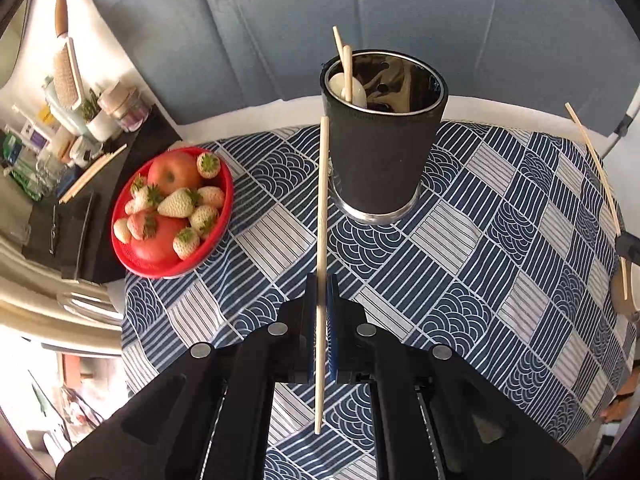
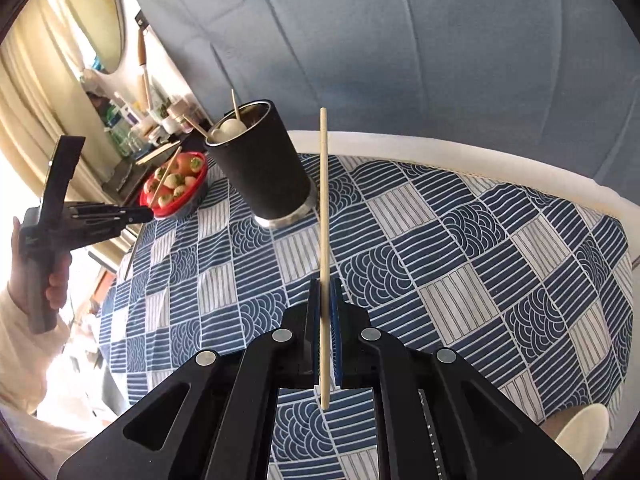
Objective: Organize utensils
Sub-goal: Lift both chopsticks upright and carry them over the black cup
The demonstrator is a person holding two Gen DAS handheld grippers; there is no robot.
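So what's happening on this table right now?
A person is tidying chopsticks into the black utensil cup, holding a gripper in each hand. The left gripper is shut on one chopstick, the right gripper on another chopstick. The cup already holds two chopsticks and a white spoon.

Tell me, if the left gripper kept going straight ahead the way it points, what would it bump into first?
Probably the black utensil cup: the chopstick clamped in the left gripper points just past its left side, so its tip might slip by. Depth is hard to judge.
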